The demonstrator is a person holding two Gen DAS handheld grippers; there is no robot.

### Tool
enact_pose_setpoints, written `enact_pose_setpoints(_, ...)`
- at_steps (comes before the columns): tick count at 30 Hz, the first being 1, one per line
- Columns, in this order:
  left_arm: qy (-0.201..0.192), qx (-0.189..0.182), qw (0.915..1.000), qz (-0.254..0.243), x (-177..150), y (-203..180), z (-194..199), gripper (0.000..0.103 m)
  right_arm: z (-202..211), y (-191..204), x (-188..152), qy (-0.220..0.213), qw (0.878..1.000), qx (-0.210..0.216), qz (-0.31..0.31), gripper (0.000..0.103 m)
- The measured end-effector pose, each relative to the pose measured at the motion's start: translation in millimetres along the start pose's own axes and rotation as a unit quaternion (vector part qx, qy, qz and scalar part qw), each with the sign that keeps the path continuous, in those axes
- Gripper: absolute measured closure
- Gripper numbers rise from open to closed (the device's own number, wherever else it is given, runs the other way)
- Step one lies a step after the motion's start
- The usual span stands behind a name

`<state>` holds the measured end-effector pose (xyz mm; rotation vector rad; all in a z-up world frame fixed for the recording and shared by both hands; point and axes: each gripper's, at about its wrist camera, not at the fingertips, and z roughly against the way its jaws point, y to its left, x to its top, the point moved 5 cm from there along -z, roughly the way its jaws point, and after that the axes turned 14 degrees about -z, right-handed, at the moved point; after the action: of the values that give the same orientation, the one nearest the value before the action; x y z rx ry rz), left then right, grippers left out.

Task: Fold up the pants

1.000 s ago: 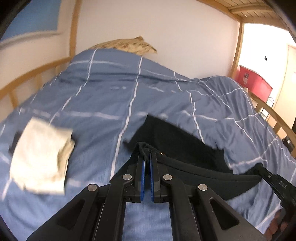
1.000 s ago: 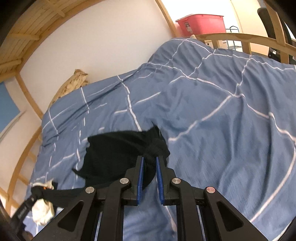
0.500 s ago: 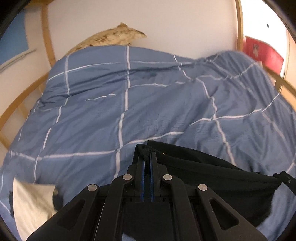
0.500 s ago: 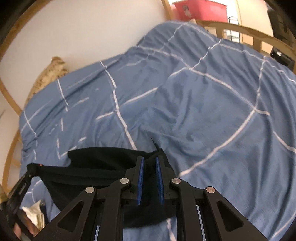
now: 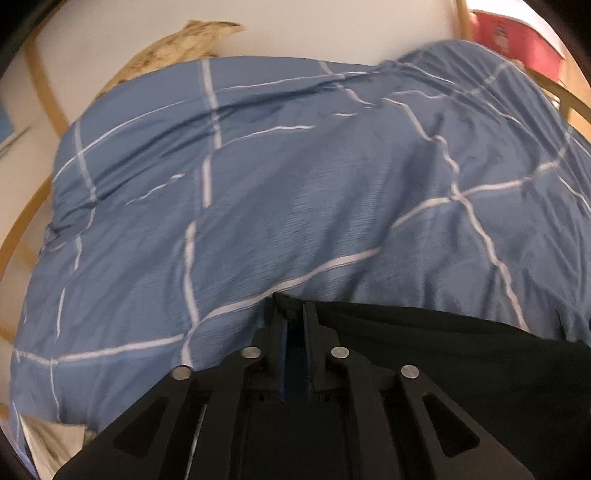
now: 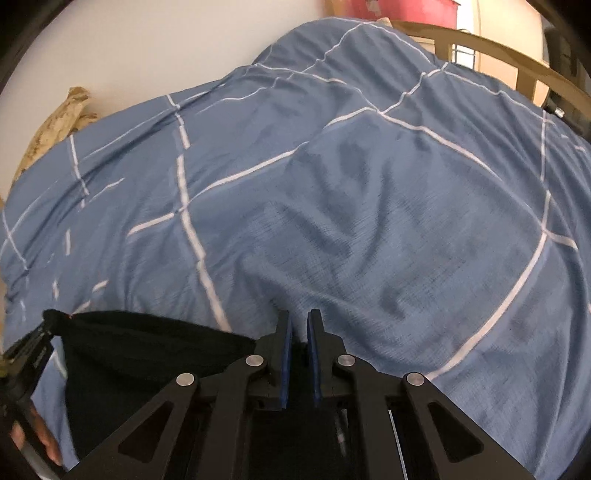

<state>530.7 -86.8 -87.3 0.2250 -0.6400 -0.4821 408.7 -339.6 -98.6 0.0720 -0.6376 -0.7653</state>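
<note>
Black pants [image 5: 461, 354] stretch in a taut band between my two grippers, low over a blue checked duvet [image 5: 295, 184]. My left gripper [image 5: 294, 310] pinches one bunched corner at its tips; its jaws are starting to open with the cloth still between them. My right gripper [image 6: 299, 317] is shut on the other corner, with dark fabric filling the gap between its blue pads. In the right wrist view the pants [image 6: 147, 354] run left to the left gripper's tip [image 6: 35, 350], with a hand [image 6: 37, 443] below it.
A mottled tan pillow [image 5: 177, 48] lies against the white wall at the head of the bed. A folded cream cloth [image 5: 48, 443] sits at the lower left. A red bin [image 6: 399, 9] and wooden bed rail [image 6: 517, 55] stand at the far right.
Both grippers have carried the pants forward and down over the duvet. The loose dark bulk ahead of them is gone from view, and the cream cloth has slid to the left wrist view's corner.
</note>
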Motion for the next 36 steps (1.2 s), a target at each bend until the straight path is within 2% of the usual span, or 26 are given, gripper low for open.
enact_pose_setpoints(1,-0.004,-0.001,1.0000,0.001,2.9,2.5,4.5,0.061,1.9,0.5,0.5,-0.003,1.000,0.000,0.001,0.085)
enact_pose_setpoints(3,-0.020,-0.003,0.9997,0.011,10.3,11.9,16.7,0.029,10.5,3.6,1.1,-0.012,1.000,0.001,0.009,0.059)
enact_pose_setpoints(5,-0.050,0.015,0.9985,0.014,16.6,24.5,37.8,0.030,24.6,9.9,2.2,-0.039,0.999,0.001,0.024,0.058)
enact_pose_setpoints(7,-0.059,0.019,0.9980,0.007,16.6,31.7,52.5,0.030,41.1,17.5,2.0,-0.060,0.997,0.001,0.042,0.058)
enact_pose_setpoints(9,-0.069,0.021,0.9974,-0.001,8.2,40.9,71.8,0.030,59.0,26.4,-1.3,-0.077,0.995,0.018,0.057,0.050)
enact_pose_setpoints(11,-0.070,0.020,0.9973,0.006,-4.4,49.1,84.1,0.030,74.5,33.4,-5.6,-0.091,0.993,0.036,0.068,0.045)
enact_pose_setpoints(16,-0.069,0.009,0.9969,0.036,-61.2,62.9,107.8,0.030,101.0,60.2,-28.3,-0.102,0.980,0.115,0.125,0.045)
enact_pose_setpoints(20,-0.036,0.032,0.9974,0.054,-104.2,62.3,101.6,0.030,98.9,90.9,-51.8,-0.076,0.960,0.176,0.205,0.045)
enact_pose_setpoints(23,-0.032,0.025,0.9954,0.087,-122.9,60.3,94.0,0.030,90.8,115.7,-66.7,-0.063,0.941,0.194,0.269,0.045)
enact_pose_setpoints(26,-0.014,-0.001,0.9947,0.102,-129.3,61.7,78.9,0.030,79.0,138.7,-79.6,-0.035,0.924,0.212,0.317,0.045)
enact_pose_setpoints(28,-0.017,-0.005,0.9916,0.128,-132.4,68.4,70.0,0.030,64.4,150.3,-85.3,-0.012,0.919,0.213,0.332,0.045)
enact_pose_setpoints(30,-0.037,-0.009,0.9884,0.147,-136.9,71.6,64.0,0.030,48.7,163.3,-90.9,-0.004,0.913,0.202,0.355,0.045)
enact_pose_setpoints(32,-0.050,-0.016,0.9882,0.144,-142.2,69.1,56.1,0.030,32.8,175.6,-96.8,-0.001,0.907,0.185,0.377,0.045)
enact_pose_setpoints(36,-0.051,-0.013,0.9925,0.110,-142.2,65.3,40.3,0.030,10.2,190.8,-106.3,0.019,0.906,0.183,0.381,0.045)
